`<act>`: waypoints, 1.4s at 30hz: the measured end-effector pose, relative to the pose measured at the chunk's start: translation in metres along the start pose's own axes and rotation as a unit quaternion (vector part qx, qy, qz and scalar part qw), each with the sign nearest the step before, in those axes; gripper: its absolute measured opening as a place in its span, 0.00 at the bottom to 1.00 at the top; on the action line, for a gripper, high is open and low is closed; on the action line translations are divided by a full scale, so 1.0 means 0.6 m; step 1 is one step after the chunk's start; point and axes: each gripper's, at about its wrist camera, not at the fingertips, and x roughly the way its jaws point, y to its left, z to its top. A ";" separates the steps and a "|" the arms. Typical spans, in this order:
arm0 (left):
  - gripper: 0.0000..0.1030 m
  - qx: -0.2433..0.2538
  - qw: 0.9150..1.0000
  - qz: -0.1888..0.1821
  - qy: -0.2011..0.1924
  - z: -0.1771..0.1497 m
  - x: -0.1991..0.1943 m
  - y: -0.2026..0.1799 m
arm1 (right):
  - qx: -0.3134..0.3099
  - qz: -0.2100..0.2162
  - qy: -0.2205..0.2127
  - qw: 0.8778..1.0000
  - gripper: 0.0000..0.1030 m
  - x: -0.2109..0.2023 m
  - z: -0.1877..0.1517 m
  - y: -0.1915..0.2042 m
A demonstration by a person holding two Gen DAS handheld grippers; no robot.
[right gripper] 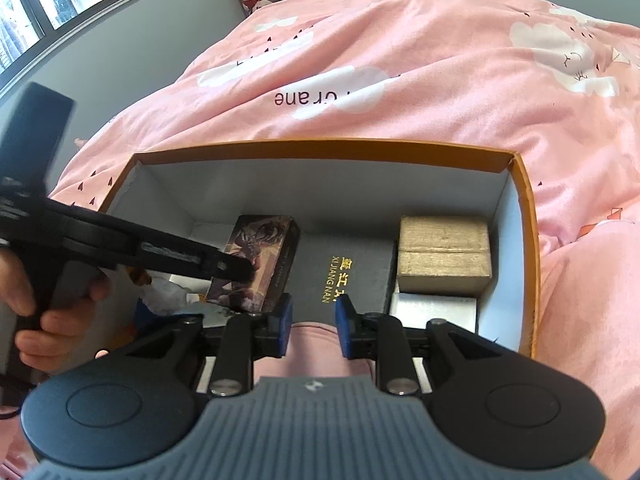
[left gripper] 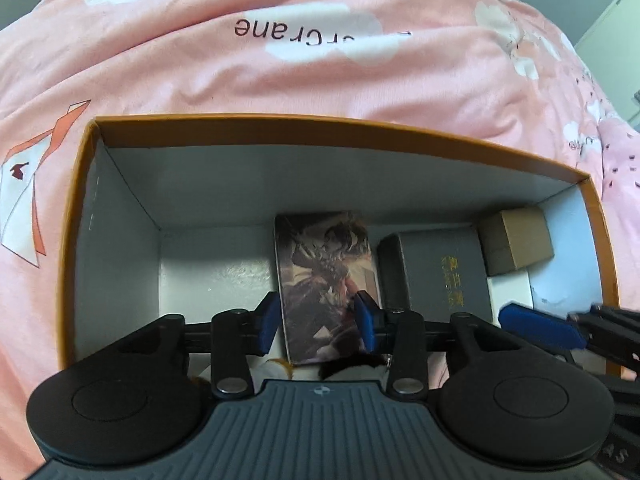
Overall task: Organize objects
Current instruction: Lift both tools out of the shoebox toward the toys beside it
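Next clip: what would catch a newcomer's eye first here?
The orange-rimmed box sitting on the pink bedspread. Inside it, the left gripper grips an illustrated card box, next to a dark box with gold lettering and a brown carton in the right corner. The right gripper hangs open, holding nothing.

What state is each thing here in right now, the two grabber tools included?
Orange box: open, no lid on.
Illustrated card box: gripped, held inside orange box.
Left gripper: fingers shut on card box.
Right gripper: fingers apart, holding nothing.
Dark book: closed, lying flat.
Brown carton: closed.
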 end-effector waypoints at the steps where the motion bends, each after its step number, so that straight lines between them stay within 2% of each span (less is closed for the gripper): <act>1: 0.45 -0.003 1.000 -0.002 -0.002 0.000 0.001 -0.001 | -0.001 0.000 -0.001 1.000 0.25 -0.001 -0.001 0.000; 3: 0.34 -0.011 1.000 -0.014 -0.006 -0.002 -0.001 -0.001 | 0.001 -0.004 -0.001 1.000 0.25 -0.002 -0.003 -0.001; 5: 0.34 -0.013 0.999 -0.029 -0.007 -0.002 0.001 -0.008 | 0.006 -0.007 0.001 1.000 0.25 0.000 -0.005 -0.004; 7: 0.34 -0.005 1.000 -0.019 -0.008 -0.002 0.005 -0.015 | 0.010 -0.009 0.004 1.000 0.25 0.003 -0.007 -0.004; 11: 0.34 -0.013 0.999 -0.028 -0.009 -0.002 0.005 -0.008 | 0.001 -0.015 0.003 1.000 0.25 -0.001 -0.009 0.005; 14: 0.34 -0.006 0.999 -0.025 -0.041 -0.011 -0.020 -0.014 | -0.005 -0.023 -0.003 1.000 0.26 -0.010 -0.010 0.011; 16: 0.34 0.016 0.997 -0.012 -0.073 -0.019 -0.046 -0.028 | -0.006 -0.025 -0.008 1.000 0.32 -0.019 -0.013 0.013; 20: 0.36 0.057 0.990 -0.007 -0.131 -0.045 -0.104 -0.057 | -0.009 -0.030 -0.022 0.999 0.36 -0.043 -0.023 0.022; 26: 0.36 0.109 0.974 0.002 -0.200 -0.103 -0.171 -0.099 | -0.020 -0.032 -0.057 0.998 0.42 -0.098 -0.052 0.045; 28: 0.36 0.123 0.969 -0.006 -0.216 -0.124 -0.189 -0.107 | -0.021 -0.030 -0.077 0.996 0.50 -0.120 -0.065 0.053; 32: 0.48 0.147 0.962 -0.027 -0.230 -0.165 -0.214 -0.122 | -0.030 -0.037 -0.118 0.992 0.60 -0.163 -0.095 0.069; 36: 0.51 0.172 0.954 -0.036 -0.243 -0.206 -0.230 -0.135 | -0.053 -0.065 -0.139 0.987 0.78 -0.195 -0.128 0.089; 39: 0.51 0.187 0.950 -0.049 -0.245 -0.233 -0.240 -0.137 | -0.056 -0.085 -0.149 0.984 0.83 -0.213 -0.154 0.099; 42: 0.51 0.198 0.947 -0.071 -0.243 -0.255 -0.244 -0.139 | -0.044 -0.095 -0.148 0.983 0.84 -0.224 -0.177 0.097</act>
